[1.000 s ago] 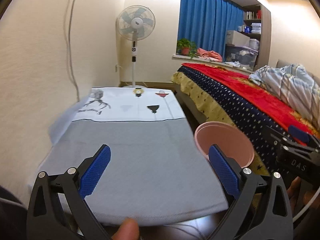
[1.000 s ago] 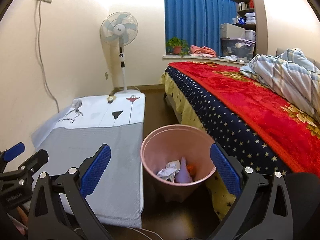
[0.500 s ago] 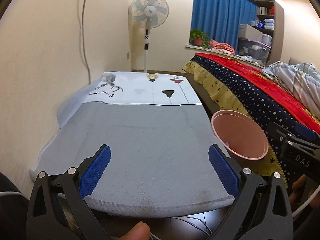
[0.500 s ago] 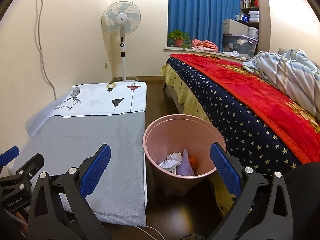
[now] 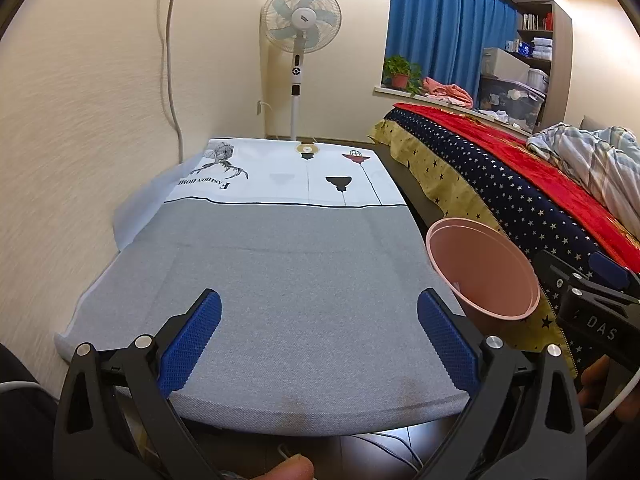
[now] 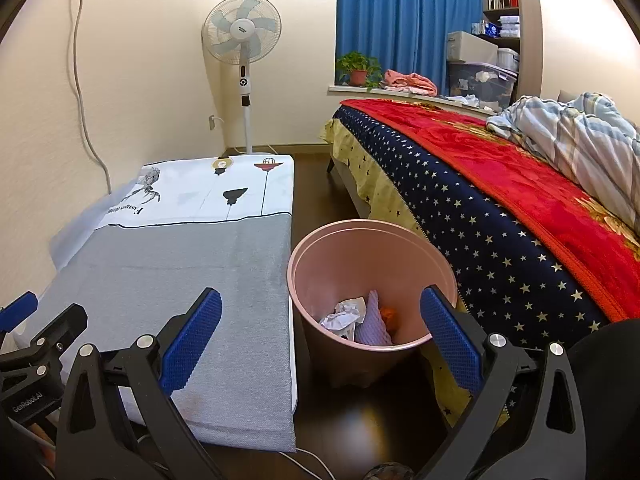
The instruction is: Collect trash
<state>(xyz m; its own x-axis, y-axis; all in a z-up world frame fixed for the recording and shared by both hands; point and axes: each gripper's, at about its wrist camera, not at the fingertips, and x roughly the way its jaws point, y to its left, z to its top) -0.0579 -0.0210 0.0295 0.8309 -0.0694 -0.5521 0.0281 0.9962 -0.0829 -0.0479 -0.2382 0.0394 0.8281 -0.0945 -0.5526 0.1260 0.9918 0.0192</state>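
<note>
A pink trash bin point(image 6: 372, 248) stands on the dark floor between the low table and the bed. In it lie crumpled white paper point(image 6: 344, 316), a lilac piece point(image 6: 372, 324) and something orange point(image 6: 387, 313). The bin also shows in the left wrist view point(image 5: 480, 264). My right gripper point(image 6: 320, 336) is open and empty, in front of the bin. My left gripper point(image 5: 318, 336) is open and empty above the near end of the table point(image 5: 280, 280), which has a grey and white cloth. The right gripper shows at the right edge of the left view point(image 5: 592, 304).
A bed point(image 6: 500, 184) with a red and starred blanket runs along the right. A standing fan point(image 6: 242, 40) is at the far wall. A cable point(image 6: 86, 120) hangs down the left wall. Cords lie on the floor at the table's near end.
Both grippers have shifted a little, so the table and bin sit slightly differently in view. Both stay open and empty. The trash in the bin has not moved.
</note>
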